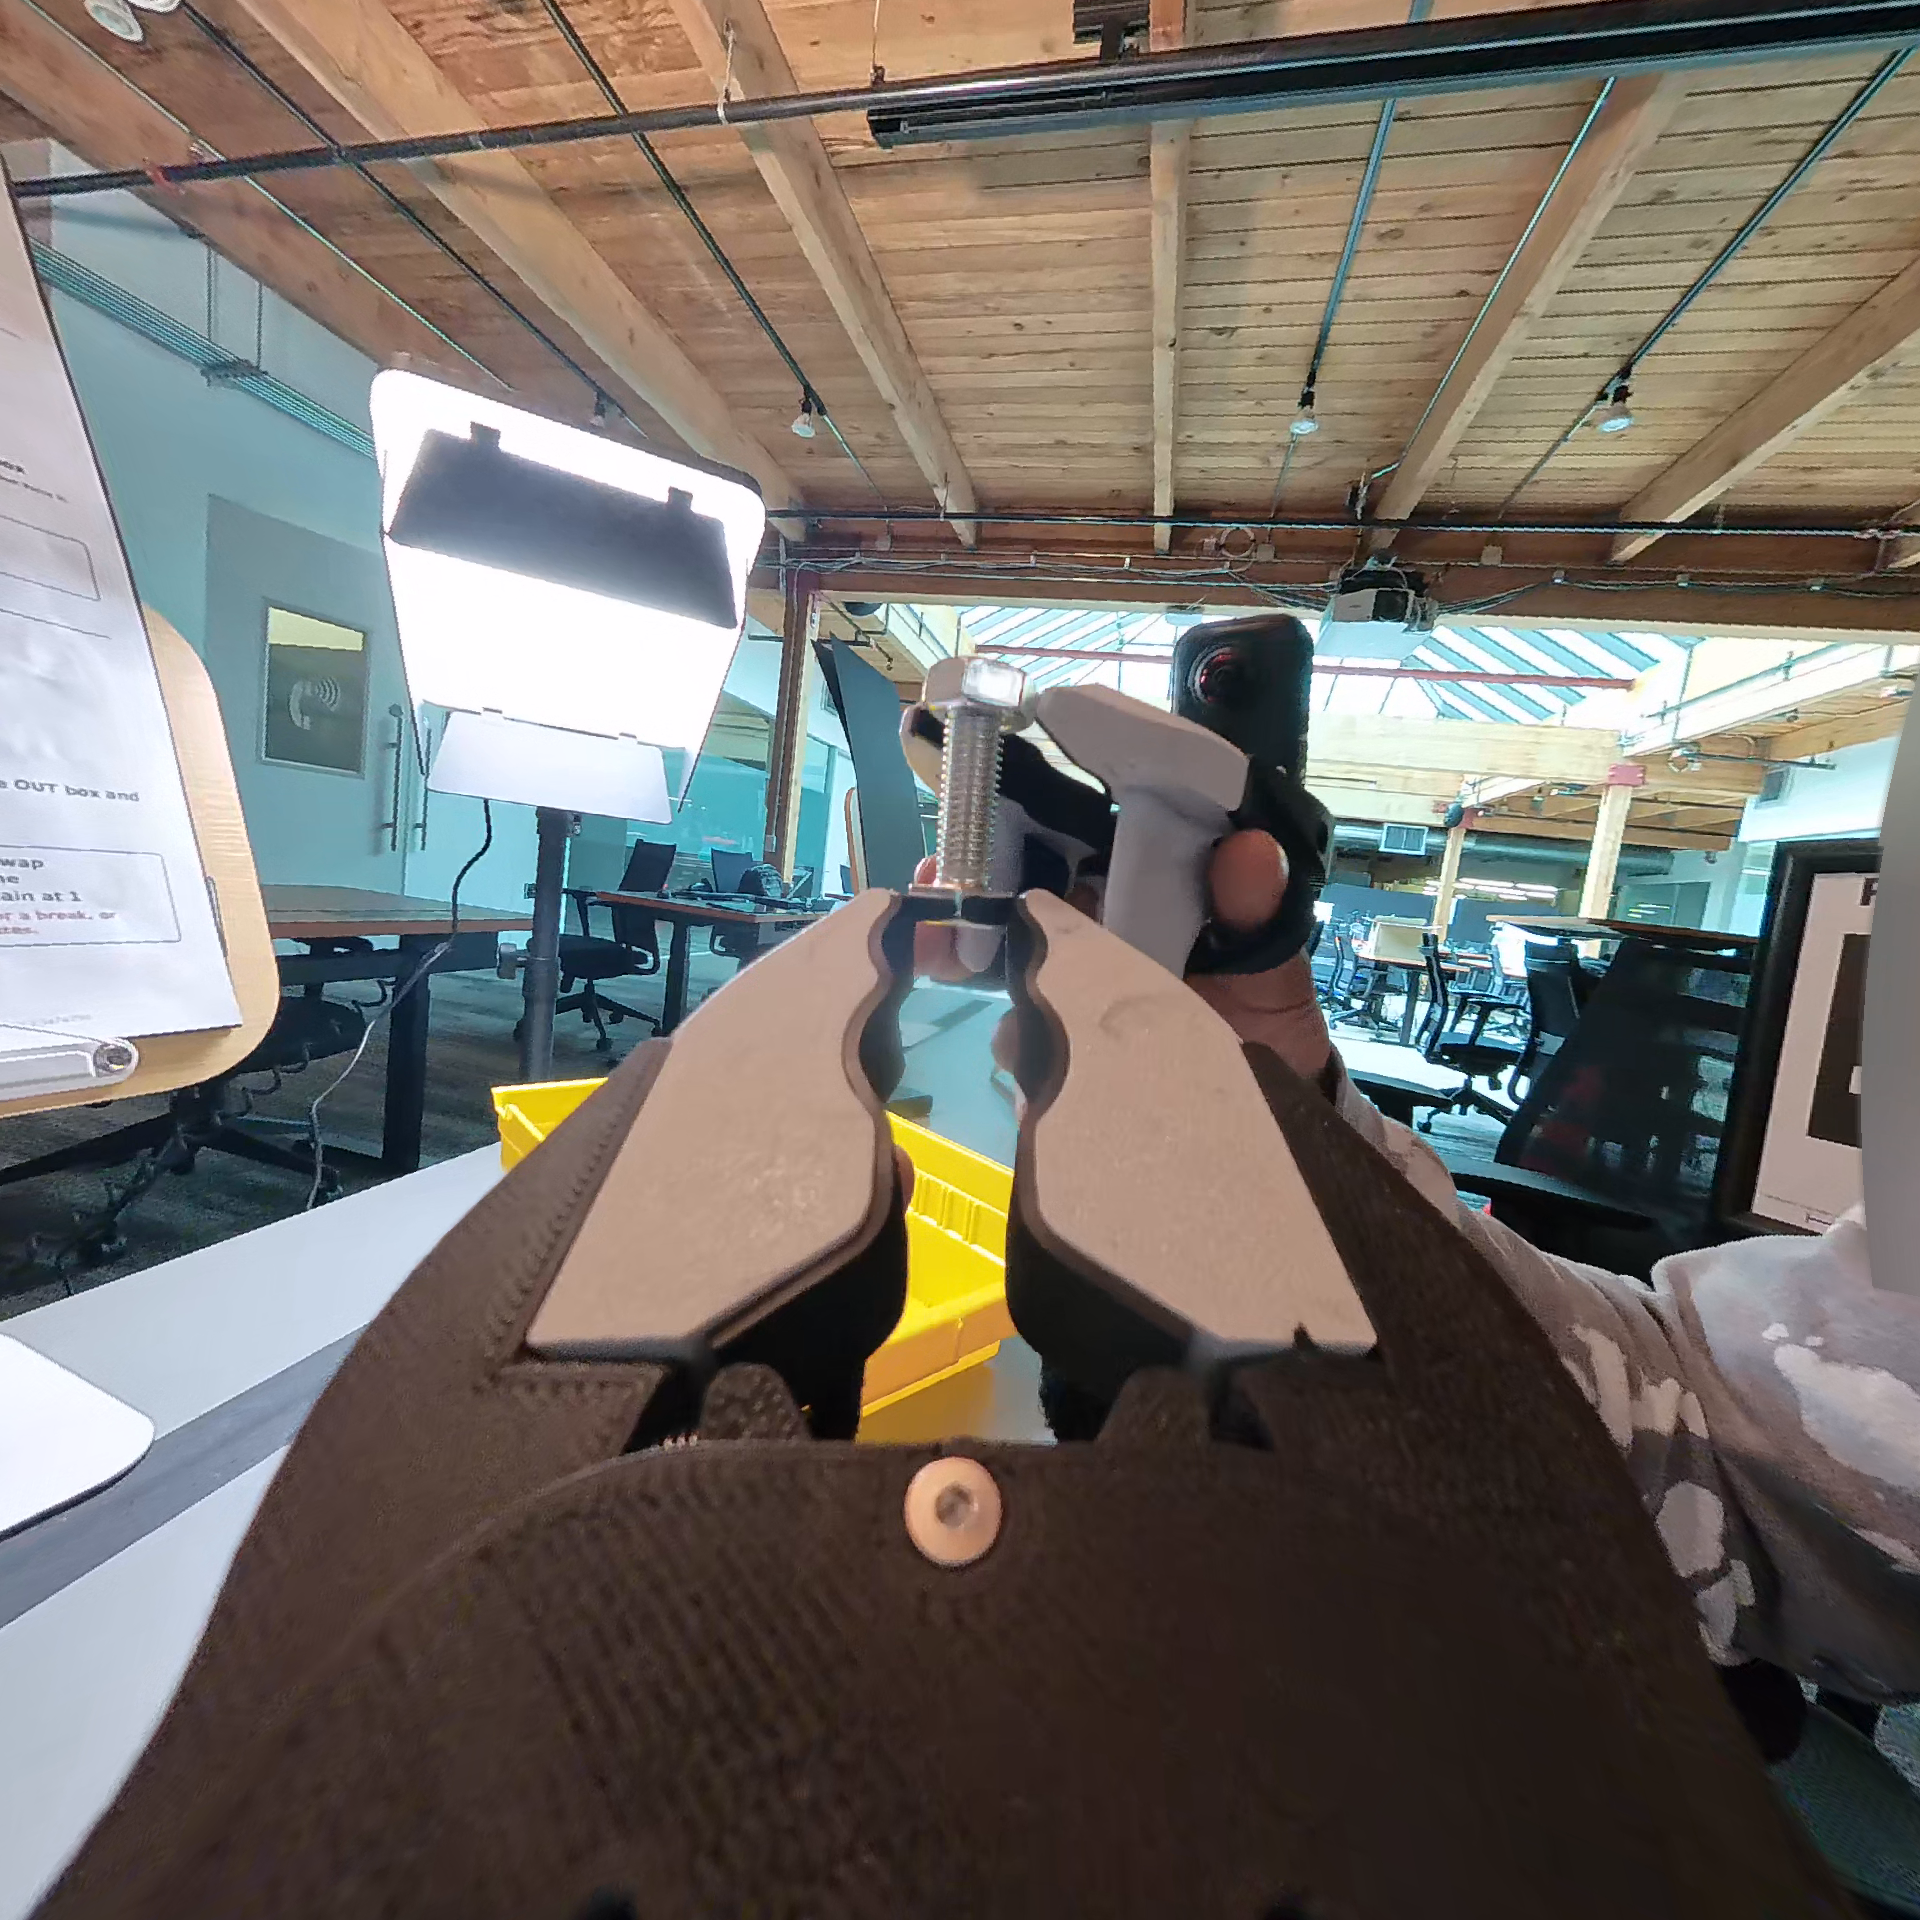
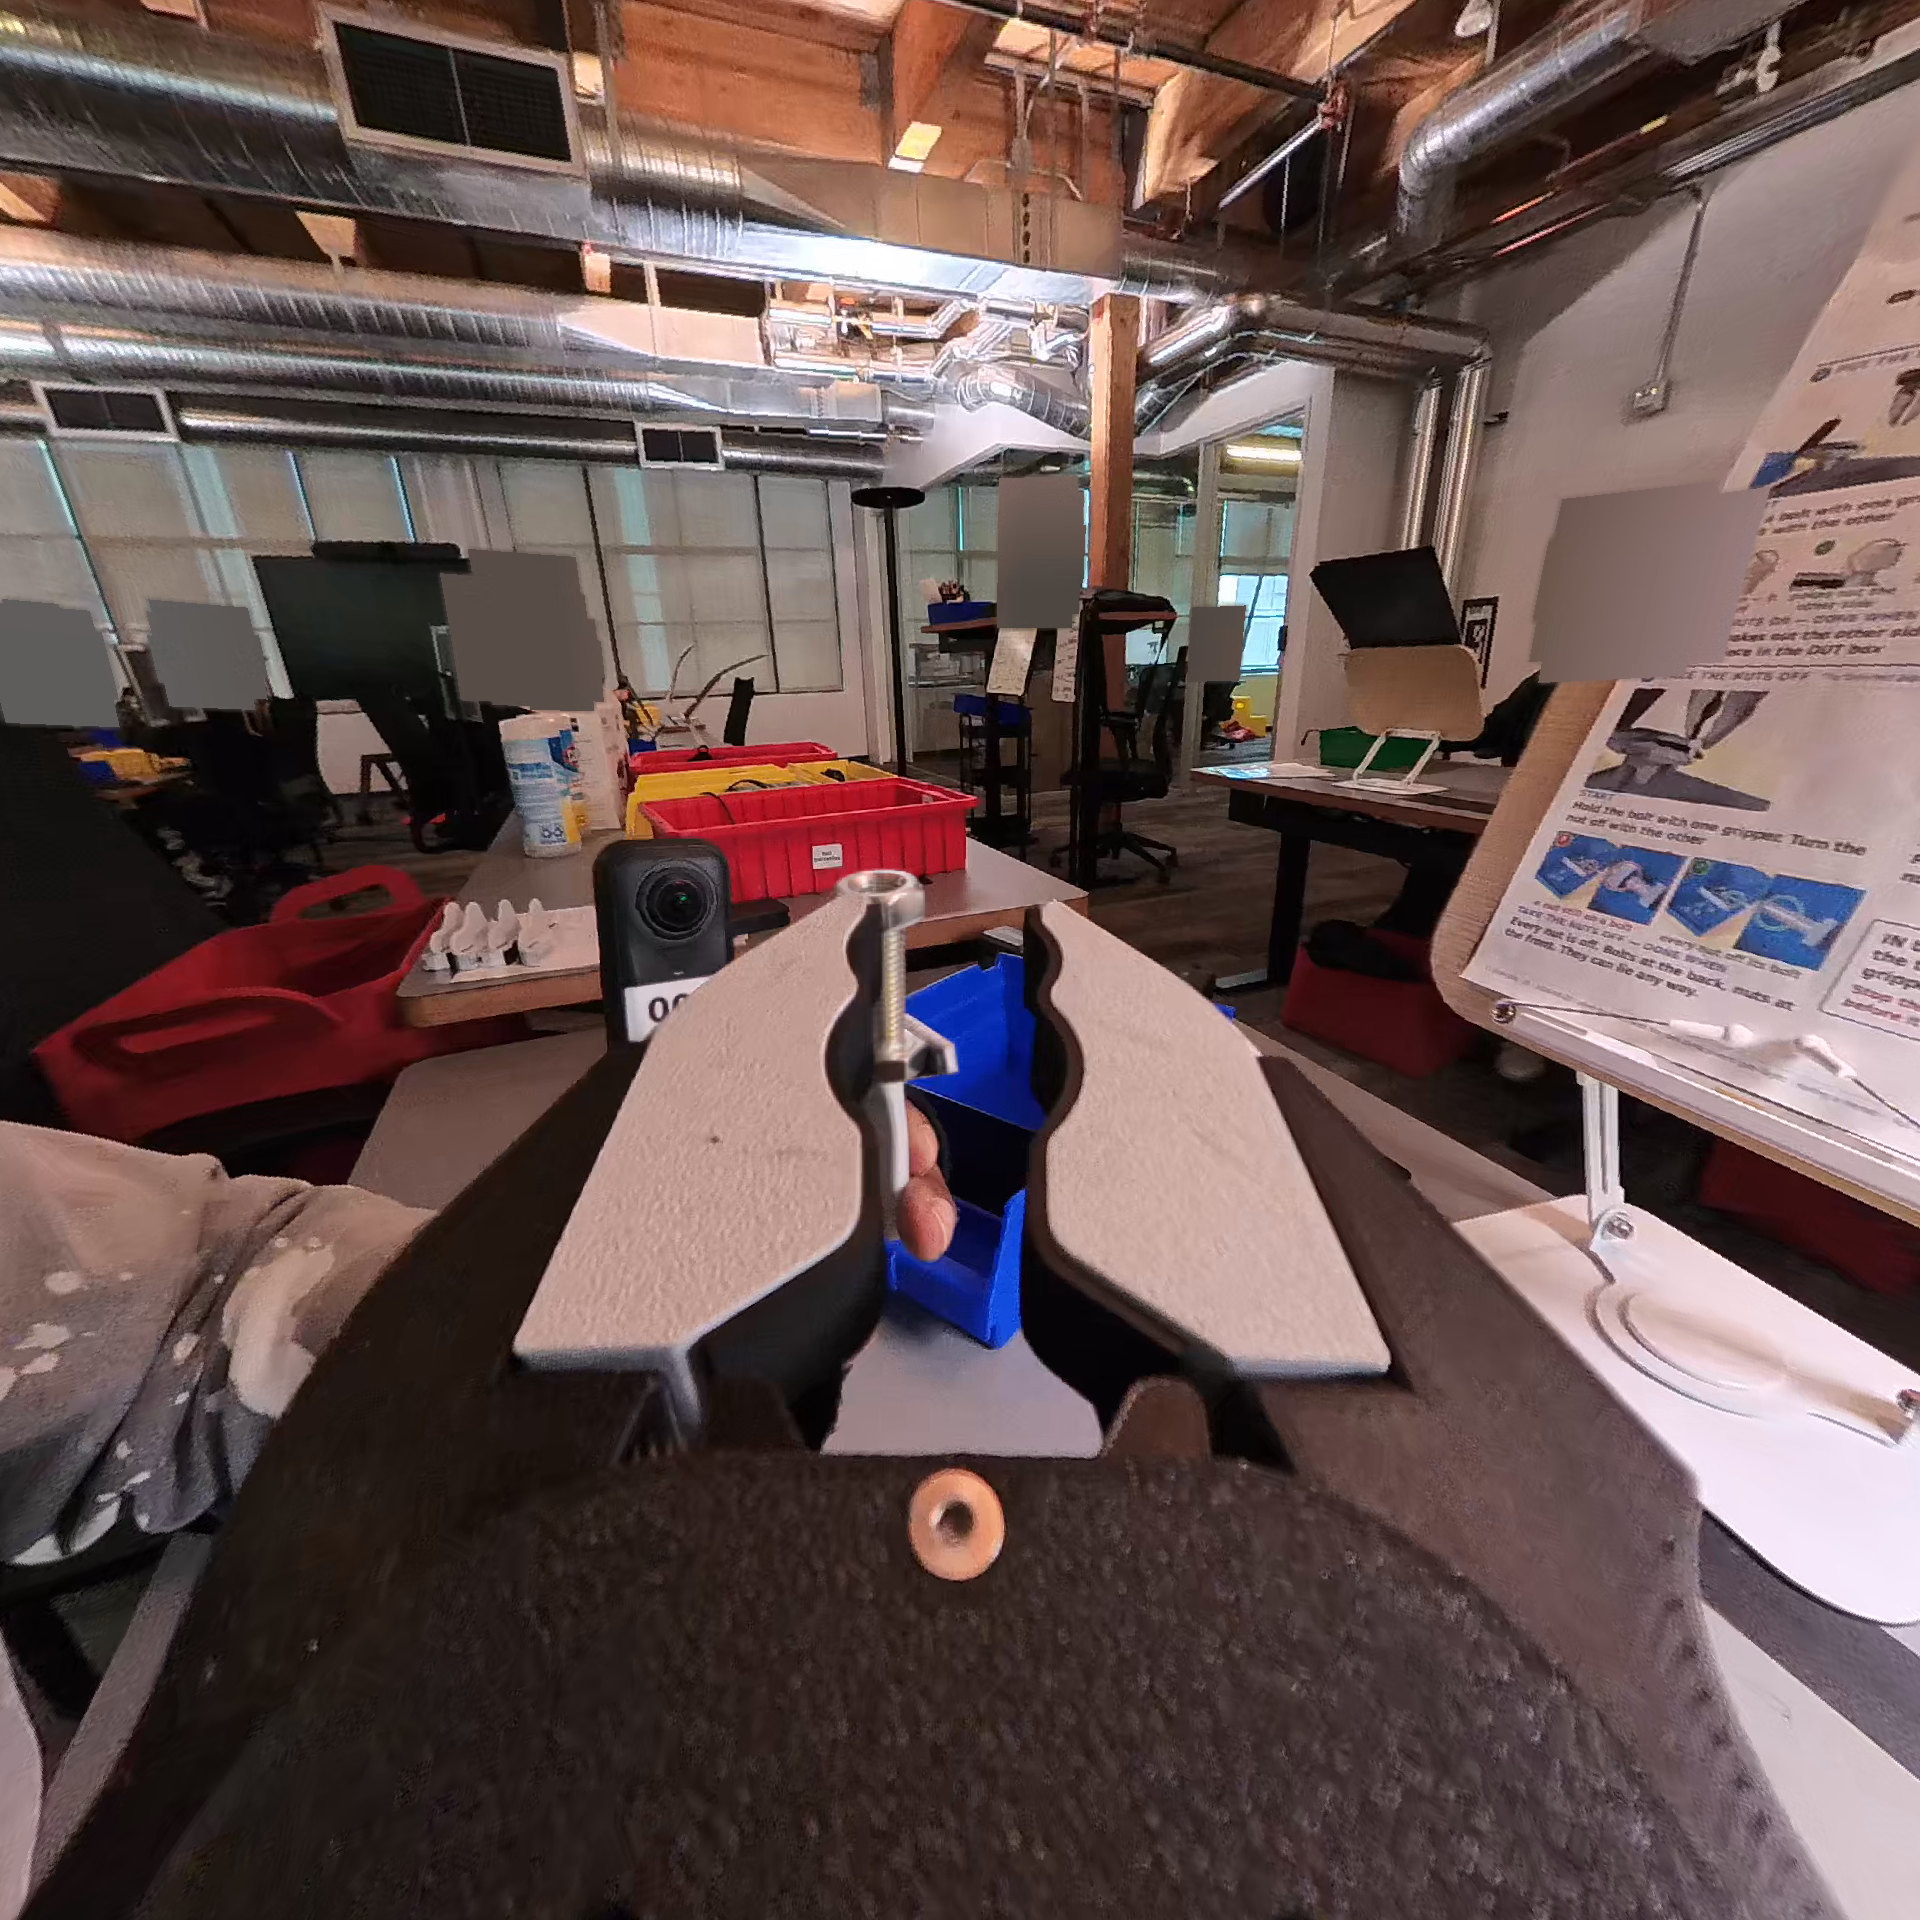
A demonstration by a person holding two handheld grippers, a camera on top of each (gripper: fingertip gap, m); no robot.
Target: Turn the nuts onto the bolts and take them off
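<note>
A silver threaded bolt [image 1: 966, 810] stands upright in the air. My left gripper [image 1: 958, 909] is shut on its lower end. A hex nut [image 1: 977, 688] sits at the bolt's top end. My right gripper [image 1: 977, 719] reaches in from behind, with one grey finger on each side of the nut. In the right wrist view the right gripper [image 2: 951, 909] is open. The nut [image 2: 881, 891] lies close to its left fingertip, and the bolt [image 2: 894, 987] runs down to the left gripper [image 2: 920, 1055]. A person's fingers show behind both grippers.
A yellow bin [image 1: 956, 1247] lies on the grey table [image 1: 260, 1320] under my left gripper. A blue bin [image 2: 977, 1039] lies under my right gripper. An instruction board on a white stand [image 2: 1714, 883] is at the right. A lit lamp panel [image 1: 561, 561] stands to the left. Left tips to right tips: about 4 centimetres.
</note>
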